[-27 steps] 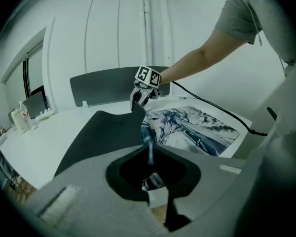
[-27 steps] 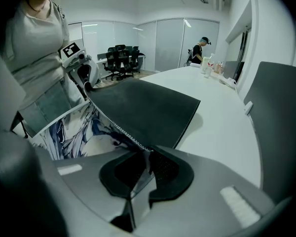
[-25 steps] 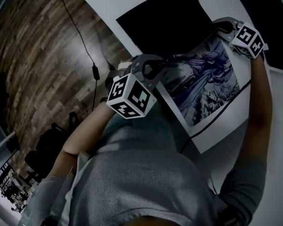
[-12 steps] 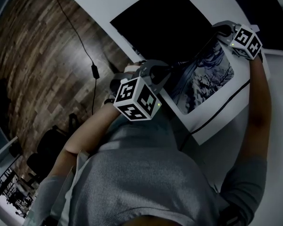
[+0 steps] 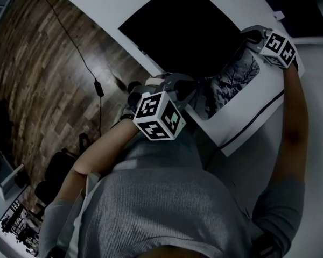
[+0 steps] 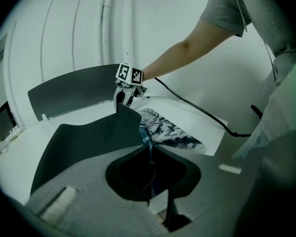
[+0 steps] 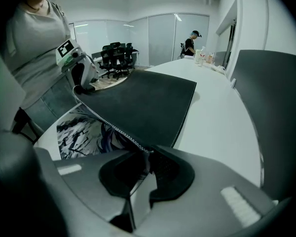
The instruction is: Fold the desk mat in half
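Mat (image 5: pixel 183 31) flap carried further over.
Left gripper (image 5: pixel 192 86) and right gripper (image 5: pixel 246 35) pinch its edge tight; less print (image 5: pixel 234 79) shows behind our fingers (image 7: pixel 170 174) than before, so we judge the fold nearly done.

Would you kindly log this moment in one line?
desk mat: mid-fold | left tongs: shut on mat edge | right tongs: shut on mat edge | printed side: partly covered

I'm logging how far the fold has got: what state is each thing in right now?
desk mat, partly folded, black underside turned up, a strip of printed face uncovered
left hand-held gripper, shut on the desk mat's lifted edge
right hand-held gripper, shut on the desk mat's lifted edge
cable, lying slack on the table
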A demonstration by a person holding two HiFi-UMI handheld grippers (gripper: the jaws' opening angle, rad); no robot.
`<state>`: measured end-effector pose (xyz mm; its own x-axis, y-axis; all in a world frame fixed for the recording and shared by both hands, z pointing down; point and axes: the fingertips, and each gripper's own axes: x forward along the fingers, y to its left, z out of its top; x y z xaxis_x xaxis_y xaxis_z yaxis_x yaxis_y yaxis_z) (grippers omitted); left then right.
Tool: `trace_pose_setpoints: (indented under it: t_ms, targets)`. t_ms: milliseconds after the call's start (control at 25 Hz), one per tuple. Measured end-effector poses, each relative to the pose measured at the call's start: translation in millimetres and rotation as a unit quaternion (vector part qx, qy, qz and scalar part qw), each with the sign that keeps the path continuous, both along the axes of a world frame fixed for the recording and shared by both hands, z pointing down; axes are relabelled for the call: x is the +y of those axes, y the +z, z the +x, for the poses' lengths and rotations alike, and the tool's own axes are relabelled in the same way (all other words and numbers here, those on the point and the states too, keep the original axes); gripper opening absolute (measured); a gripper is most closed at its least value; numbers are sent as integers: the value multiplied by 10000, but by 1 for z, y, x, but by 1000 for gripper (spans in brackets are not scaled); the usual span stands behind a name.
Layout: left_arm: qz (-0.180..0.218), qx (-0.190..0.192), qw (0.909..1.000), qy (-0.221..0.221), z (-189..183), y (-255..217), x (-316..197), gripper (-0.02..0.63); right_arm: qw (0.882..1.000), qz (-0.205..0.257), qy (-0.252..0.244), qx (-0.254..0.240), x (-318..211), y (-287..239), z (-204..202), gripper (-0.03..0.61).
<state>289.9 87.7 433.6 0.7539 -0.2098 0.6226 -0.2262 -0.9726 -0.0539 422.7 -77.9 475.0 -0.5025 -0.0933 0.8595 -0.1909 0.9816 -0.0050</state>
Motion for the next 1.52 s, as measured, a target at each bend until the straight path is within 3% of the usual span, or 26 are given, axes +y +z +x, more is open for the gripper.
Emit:
trace_pose_setpoints:
  t_ms: [720, 1040, 1160, 1240, 1520]
  targets:
    - [-445, 128, 9953, 847, 38, 2, 58, 35, 9987, -371, 299, 160, 62, 2, 44, 41]
    - [-350, 54, 9923, 1187, 51, 8, 75, 52, 9982, -367, 338, 343, 77, 4, 59, 54]
    - [-43, -65, 9938, 1112, 48, 11, 71, 129, 9980, -268, 446, 346, 81, 3, 62, 101]
    - [-88, -16, 9946, 1037, 42, 9, 66, 152, 9974, -379, 581, 211, 84, -1, 64, 127]
    - [8, 292, 9991, 294, 0, -6, 22, 162, 9957, -360, 531, 663, 103, -24, 86, 218]
